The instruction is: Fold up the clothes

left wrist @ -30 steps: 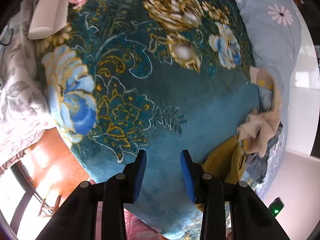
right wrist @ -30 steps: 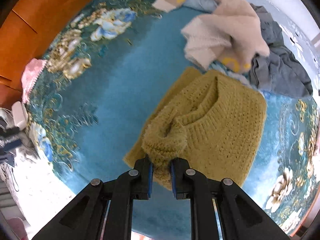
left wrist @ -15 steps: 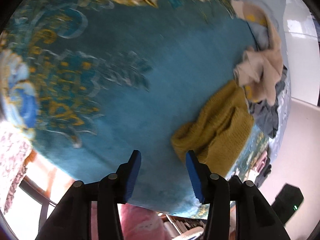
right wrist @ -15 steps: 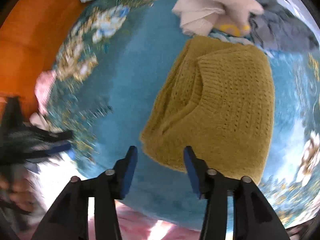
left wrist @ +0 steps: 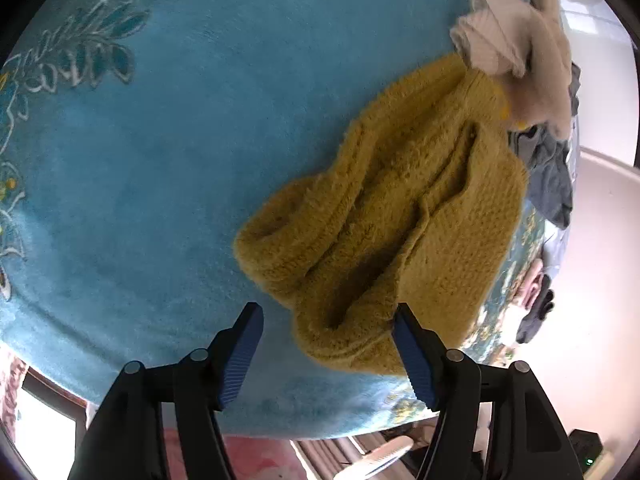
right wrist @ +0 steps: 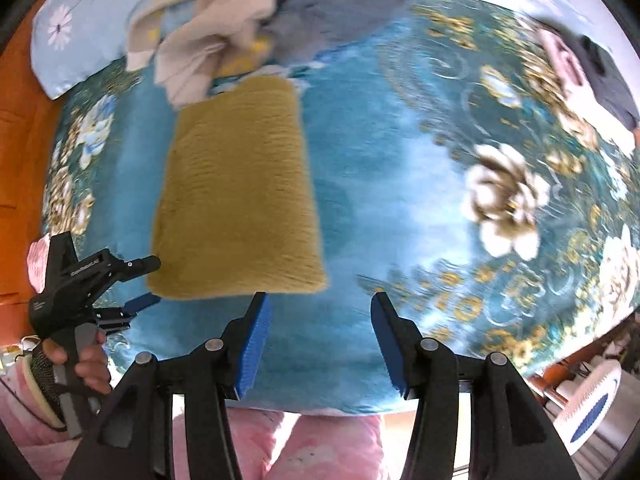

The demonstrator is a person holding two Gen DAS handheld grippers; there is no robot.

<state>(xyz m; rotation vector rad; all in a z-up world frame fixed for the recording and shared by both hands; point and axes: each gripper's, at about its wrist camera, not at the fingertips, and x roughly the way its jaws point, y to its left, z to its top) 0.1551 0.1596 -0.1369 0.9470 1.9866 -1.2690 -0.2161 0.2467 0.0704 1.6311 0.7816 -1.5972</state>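
Note:
A mustard-yellow knit sweater [left wrist: 392, 216] lies folded on the teal floral blanket [left wrist: 168, 152]; it also shows in the right wrist view [right wrist: 236, 200] as a neat rectangle. My left gripper [left wrist: 328, 328] is open, its jaws on either side of the sweater's near bunched end. It appears in the right wrist view [right wrist: 140, 284] at the sweater's left corner. My right gripper [right wrist: 318, 316] is open and empty, just off the sweater's near right corner, over bare blanket [right wrist: 400, 184].
A heap of cream [right wrist: 208, 36] and grey clothes [right wrist: 332, 12] lies beyond the sweater, with a pale blue pillow [right wrist: 80, 36] at far left. More clothes [right wrist: 580, 60] lie at the far right. The bed's near edge runs below both grippers.
My right gripper let go of the sweater, opened and swung right. My left gripper moved in to the sweater's near end and opened wider.

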